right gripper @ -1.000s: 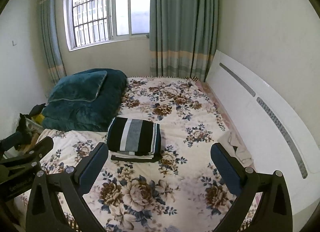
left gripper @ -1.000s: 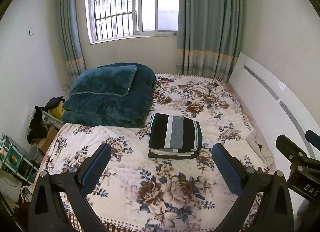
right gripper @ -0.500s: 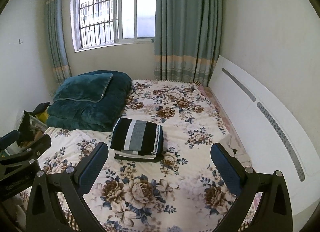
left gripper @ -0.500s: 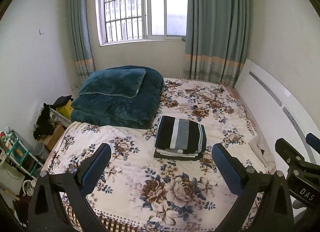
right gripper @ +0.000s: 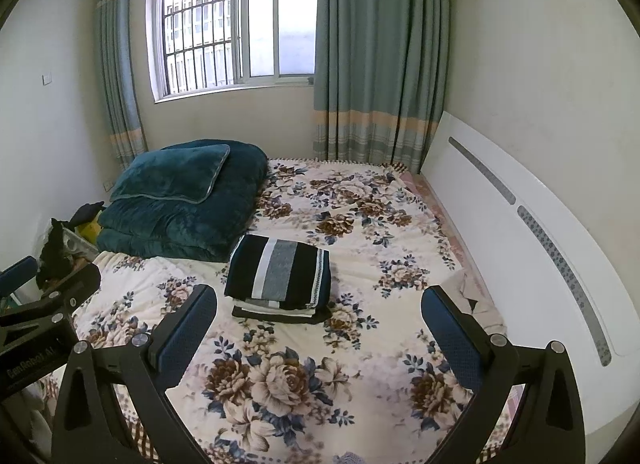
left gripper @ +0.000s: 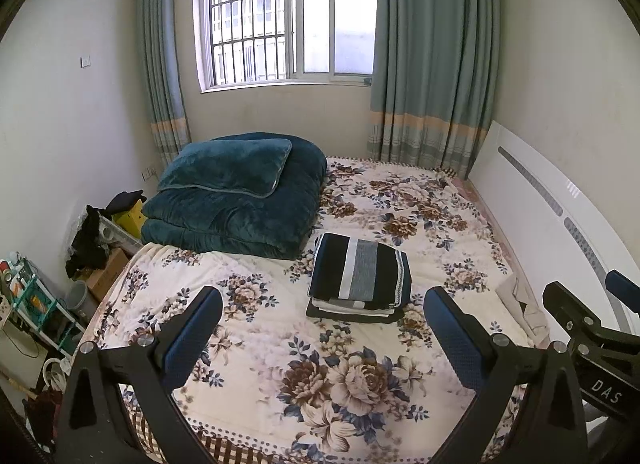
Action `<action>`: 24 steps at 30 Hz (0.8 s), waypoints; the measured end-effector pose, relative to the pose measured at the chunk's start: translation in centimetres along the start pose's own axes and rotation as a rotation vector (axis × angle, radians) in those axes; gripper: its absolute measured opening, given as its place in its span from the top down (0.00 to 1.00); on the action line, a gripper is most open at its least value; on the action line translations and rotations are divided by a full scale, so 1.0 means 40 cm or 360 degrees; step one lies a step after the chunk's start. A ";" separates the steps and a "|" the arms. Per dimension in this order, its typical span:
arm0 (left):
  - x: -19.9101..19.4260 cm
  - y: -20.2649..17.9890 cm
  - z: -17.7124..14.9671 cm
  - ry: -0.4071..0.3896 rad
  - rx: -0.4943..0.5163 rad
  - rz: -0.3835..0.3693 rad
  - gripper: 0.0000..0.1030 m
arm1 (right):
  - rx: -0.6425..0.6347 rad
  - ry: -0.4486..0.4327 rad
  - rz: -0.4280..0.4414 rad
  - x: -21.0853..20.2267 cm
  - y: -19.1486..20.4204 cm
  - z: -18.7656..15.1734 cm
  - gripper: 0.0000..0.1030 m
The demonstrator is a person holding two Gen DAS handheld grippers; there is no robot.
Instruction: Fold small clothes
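Observation:
A neat stack of folded clothes, black with white and grey stripes on top, lies in the middle of the floral bed; it also shows in the right wrist view. My left gripper is open and empty, held above the bed's near end, well short of the stack. My right gripper is open and empty too, beside the left one. A crumpled beige cloth lies at the bed's right edge by the headboard, also in the right wrist view.
A folded teal quilt with a pillow on it sits at the bed's far left. A white headboard runs along the right. Clutter and a small green rack stand on the floor at left. A window and curtains are behind.
Both grippers have pulled back and risen from the bed, so the stack looks farther and more of the room shows. Both stay open and empty.

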State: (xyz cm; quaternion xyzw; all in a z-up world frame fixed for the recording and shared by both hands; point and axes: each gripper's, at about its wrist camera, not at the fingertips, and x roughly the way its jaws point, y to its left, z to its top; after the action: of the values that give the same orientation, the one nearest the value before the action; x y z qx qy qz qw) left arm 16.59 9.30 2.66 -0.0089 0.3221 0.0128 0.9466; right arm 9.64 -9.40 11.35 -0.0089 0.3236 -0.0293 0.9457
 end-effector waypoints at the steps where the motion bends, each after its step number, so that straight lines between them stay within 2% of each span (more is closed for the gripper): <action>1: 0.000 0.000 0.000 -0.0001 0.0001 0.0001 0.00 | 0.0001 0.0000 -0.0002 -0.002 0.000 -0.002 0.00; 24: -0.007 -0.008 0.009 -0.0008 -0.0001 -0.0011 0.00 | 0.0005 -0.0007 0.0005 0.004 -0.005 0.003 0.00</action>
State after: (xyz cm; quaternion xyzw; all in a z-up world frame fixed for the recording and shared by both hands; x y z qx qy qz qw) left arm 16.60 8.99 3.10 -0.0102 0.3197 0.0096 0.9474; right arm 9.83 -9.62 11.35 -0.0069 0.3216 -0.0283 0.9464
